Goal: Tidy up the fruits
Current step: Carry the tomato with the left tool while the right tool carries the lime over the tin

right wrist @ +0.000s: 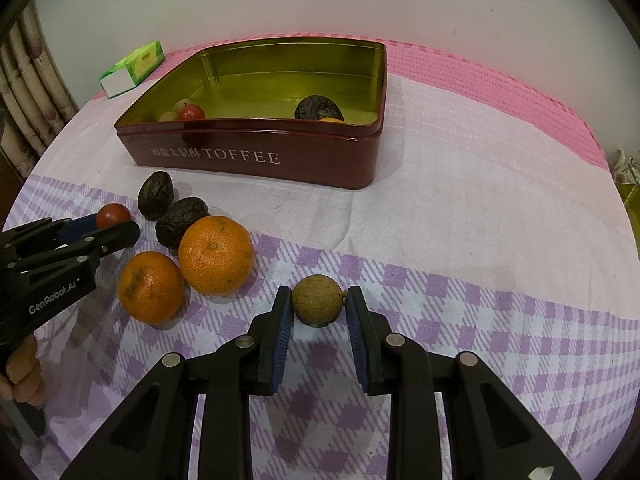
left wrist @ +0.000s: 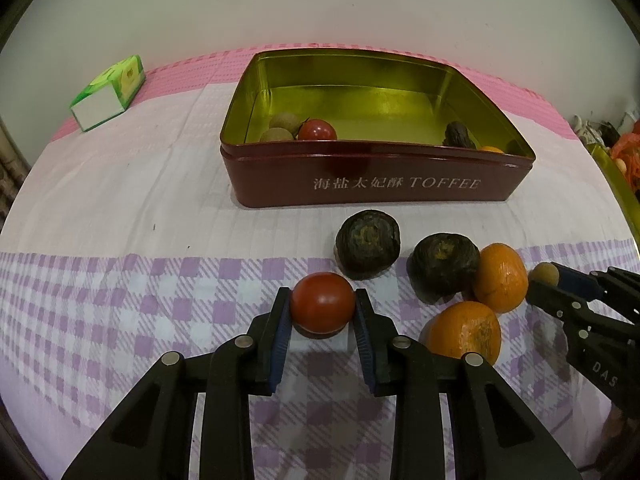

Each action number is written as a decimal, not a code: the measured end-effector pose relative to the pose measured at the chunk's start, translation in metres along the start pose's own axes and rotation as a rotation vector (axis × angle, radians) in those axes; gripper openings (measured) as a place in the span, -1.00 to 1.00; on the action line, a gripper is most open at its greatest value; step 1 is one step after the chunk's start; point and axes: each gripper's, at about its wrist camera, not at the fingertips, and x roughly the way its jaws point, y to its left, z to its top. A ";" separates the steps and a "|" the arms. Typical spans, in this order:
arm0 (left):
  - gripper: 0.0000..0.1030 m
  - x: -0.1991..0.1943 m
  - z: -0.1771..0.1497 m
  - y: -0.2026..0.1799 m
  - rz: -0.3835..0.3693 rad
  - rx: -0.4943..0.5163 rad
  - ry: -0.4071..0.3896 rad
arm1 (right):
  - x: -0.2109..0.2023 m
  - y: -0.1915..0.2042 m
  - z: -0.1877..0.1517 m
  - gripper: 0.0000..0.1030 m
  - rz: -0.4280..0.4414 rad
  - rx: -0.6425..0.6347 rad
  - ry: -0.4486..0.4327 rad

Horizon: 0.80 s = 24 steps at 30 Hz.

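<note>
Cloth [right wrist: 460, 184] fruit: 2 oranges, 2 dark ones; left gripper [left wrist: 322, 308] pinches tomato [left wrist: 322, 302], right gripper [right wrist: 319, 307] maybe longan [right wrist: 316, 299].

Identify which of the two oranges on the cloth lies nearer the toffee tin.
The larger orange, beside the dark wrinkled fruit; the smaller orange lies farther from the tin.

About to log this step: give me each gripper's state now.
Left gripper: shut on the small round red tomato.
Right gripper: shut on the small round brownish longan fruit.
</note>
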 end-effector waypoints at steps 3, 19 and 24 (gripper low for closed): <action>-0.39 -0.001 -0.001 -0.001 0.000 0.000 0.001 | 0.000 0.001 0.000 -0.51 -0.001 -0.002 0.001; -0.39 -0.010 0.005 -0.002 -0.010 0.005 -0.018 | -0.001 0.000 0.007 -0.51 0.020 0.007 0.023; -0.39 -0.016 0.011 -0.003 -0.023 0.000 -0.035 | -0.009 0.000 0.012 -0.51 0.030 0.006 0.008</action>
